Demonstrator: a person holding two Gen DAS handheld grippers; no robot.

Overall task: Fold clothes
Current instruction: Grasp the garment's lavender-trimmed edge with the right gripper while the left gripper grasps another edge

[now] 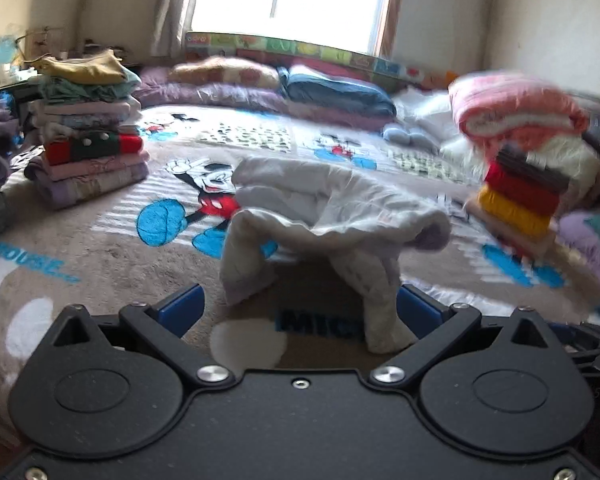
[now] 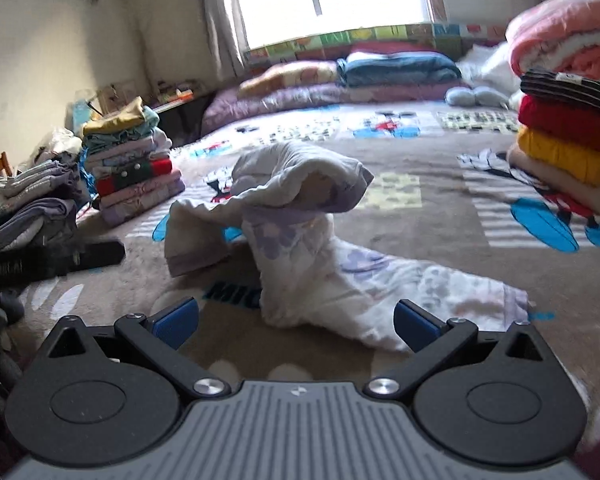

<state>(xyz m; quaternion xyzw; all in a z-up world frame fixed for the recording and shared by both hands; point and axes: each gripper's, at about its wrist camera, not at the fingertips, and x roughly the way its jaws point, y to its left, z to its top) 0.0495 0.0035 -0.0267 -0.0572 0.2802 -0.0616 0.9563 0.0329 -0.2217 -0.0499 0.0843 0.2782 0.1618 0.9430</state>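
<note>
— While both of our tools hover low over the bed, where does the garment sit?

— Our pale printed garment lies crumpled mid-blanket, one part humped up, another trailing toward our right gripper.

— Are we holding it?

— No. Our left gripper and the right both stand with jaws spread wide, nothing between them.

— And the stacks?

— We see folded piles kept at the edges, likely to leave folding room.
</note>
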